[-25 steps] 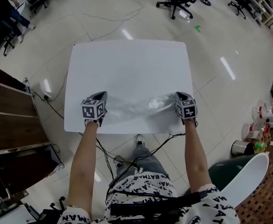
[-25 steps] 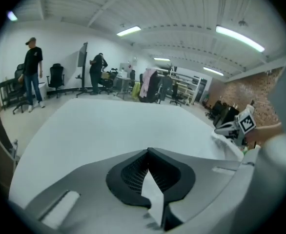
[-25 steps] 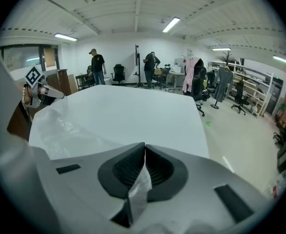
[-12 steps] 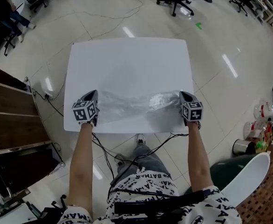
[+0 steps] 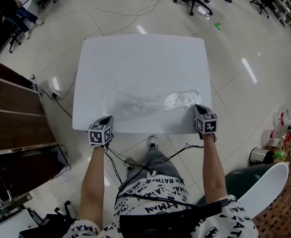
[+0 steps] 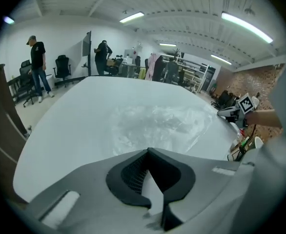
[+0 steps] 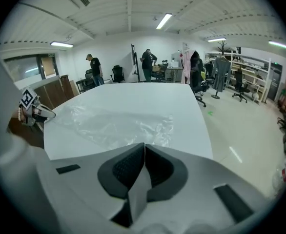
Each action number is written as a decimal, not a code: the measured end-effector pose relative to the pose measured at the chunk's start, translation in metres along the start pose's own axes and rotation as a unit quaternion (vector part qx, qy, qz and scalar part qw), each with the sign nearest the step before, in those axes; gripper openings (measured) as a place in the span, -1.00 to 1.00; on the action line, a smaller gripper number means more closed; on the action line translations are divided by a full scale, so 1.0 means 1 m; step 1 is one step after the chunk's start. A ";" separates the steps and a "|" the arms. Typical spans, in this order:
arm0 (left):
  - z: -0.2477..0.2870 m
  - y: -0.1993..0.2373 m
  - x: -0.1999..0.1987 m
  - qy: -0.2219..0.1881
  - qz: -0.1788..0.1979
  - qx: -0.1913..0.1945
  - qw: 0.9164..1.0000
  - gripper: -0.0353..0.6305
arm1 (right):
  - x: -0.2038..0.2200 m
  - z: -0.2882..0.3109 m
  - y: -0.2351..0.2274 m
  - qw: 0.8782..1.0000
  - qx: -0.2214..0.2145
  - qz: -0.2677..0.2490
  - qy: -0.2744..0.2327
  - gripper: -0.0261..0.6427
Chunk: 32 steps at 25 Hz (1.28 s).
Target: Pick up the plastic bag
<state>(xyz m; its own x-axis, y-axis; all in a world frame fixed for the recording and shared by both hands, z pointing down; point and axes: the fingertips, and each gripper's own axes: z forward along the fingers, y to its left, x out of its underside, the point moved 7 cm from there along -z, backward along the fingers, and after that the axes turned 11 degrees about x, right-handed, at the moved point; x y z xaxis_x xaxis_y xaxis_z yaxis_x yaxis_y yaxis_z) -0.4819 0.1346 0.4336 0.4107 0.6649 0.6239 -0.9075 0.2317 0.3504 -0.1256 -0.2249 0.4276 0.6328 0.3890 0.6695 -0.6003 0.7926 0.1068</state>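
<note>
The clear, crinkled plastic bag point(image 5: 150, 103) lies spread flat on the white rectangular counter point(image 5: 140, 58). It sits across the near half, with its long side running left to right and its more bunched, shiny end towards the right.

My grey left gripper with the marker cube point(image 5: 106, 119) sits at the counter's near edge, just short of the bag's left end and not touching it. Its jaws are together with nothing between them. My grey right gripper point(image 5: 199, 107) is at the near right corner, just beside the bag's bunched end. Its jaws have just been closing and now meet. I see no film caught in them; the bag's edge shows just ahead of the tips.

I judge the bag to be nearly weightless, limp and slick. It will cling to the counter, slide away from a push, and sag or fold once lifted. A flat sheet gives the jaws nothing to bite, so the best hold looks like the raised wrinkles at the right end, or the near edge. There I would open the jaws, straddle a fold and pinch firmly.
</note>
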 end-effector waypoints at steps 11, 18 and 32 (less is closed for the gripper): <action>-0.029 -0.014 -0.025 -0.079 -0.019 0.026 0.996 -0.89 | -0.033 -0.040 0.010 0.997 -0.011 0.044 -0.063 -0.83; -0.124 -0.047 -0.029 -0.172 -0.013 0.040 0.984 -0.89 | -0.045 -0.131 0.103 0.990 -0.021 0.083 -0.109 -0.92; -0.194 -0.120 0.015 -0.231 0.042 0.086 0.968 -0.89 | -0.028 -0.240 0.258 0.984 -0.039 0.045 -0.167 -0.92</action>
<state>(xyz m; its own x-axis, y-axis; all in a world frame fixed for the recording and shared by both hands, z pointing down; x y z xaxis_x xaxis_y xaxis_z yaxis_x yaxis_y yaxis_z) -0.3841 0.2546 0.2652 0.3677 0.2791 0.8871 -0.9276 0.0432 0.3710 -0.1811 0.0816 0.2595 0.3748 0.2928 0.8796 -0.5980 0.8014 -0.0119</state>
